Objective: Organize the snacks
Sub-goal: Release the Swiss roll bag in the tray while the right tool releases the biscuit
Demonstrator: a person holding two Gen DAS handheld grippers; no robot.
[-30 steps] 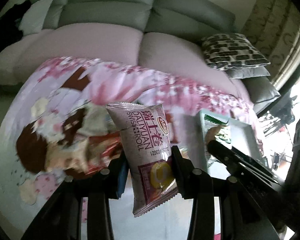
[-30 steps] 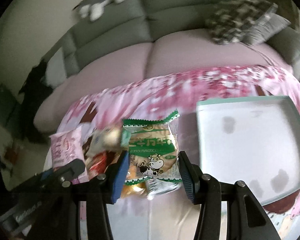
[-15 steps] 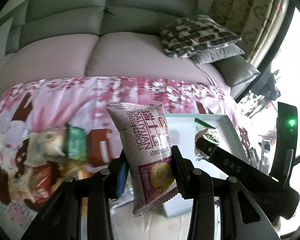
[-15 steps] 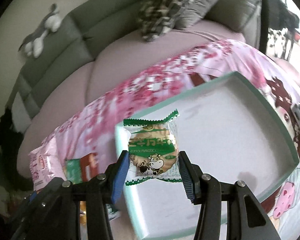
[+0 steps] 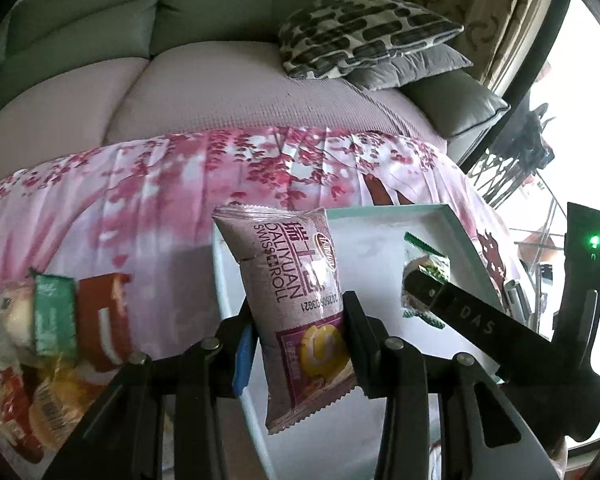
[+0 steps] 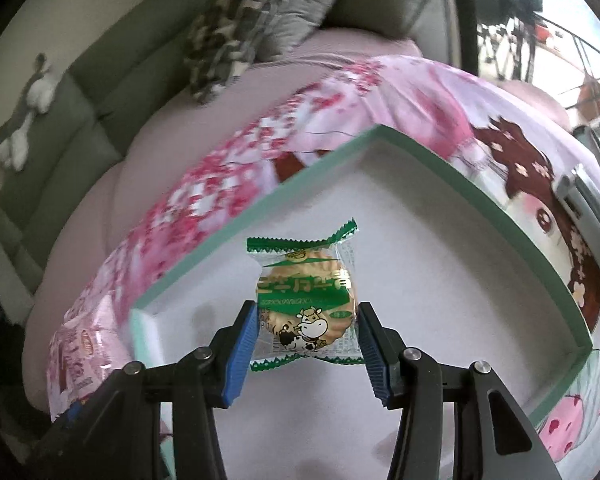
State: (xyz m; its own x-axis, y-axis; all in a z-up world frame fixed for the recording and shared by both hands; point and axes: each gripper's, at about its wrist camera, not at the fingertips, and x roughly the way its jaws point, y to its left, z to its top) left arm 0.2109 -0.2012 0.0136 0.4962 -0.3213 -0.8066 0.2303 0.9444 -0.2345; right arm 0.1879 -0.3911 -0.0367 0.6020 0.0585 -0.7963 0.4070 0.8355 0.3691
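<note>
My left gripper [image 5: 300, 332] is shut on a pink Swiss roll packet [image 5: 296, 292] and holds it upright above the near left edge of a shallow white tray with a teal rim [image 5: 456, 220]. My right gripper [image 6: 306, 336] is shut on a green-edged biscuit packet [image 6: 306, 300] with a cow picture and holds it over the inside of the tray [image 6: 420, 152]. The right gripper's arm and its packet [image 5: 424, 272] show at the right of the left wrist view. The Swiss roll packet [image 6: 84, 356] shows at the left of the right wrist view.
A heap of several other snack packets [image 5: 52, 320] lies on the pink flowered cloth [image 5: 160, 200] left of the tray. A sofa with a patterned cushion [image 5: 360, 32] stands behind the table. A silver remote [image 6: 584, 200] lies right of the tray.
Both grippers have moved right, away from the snack heap and over the tray, each still holding its packet. The right gripper now sits deeper over the tray.
</note>
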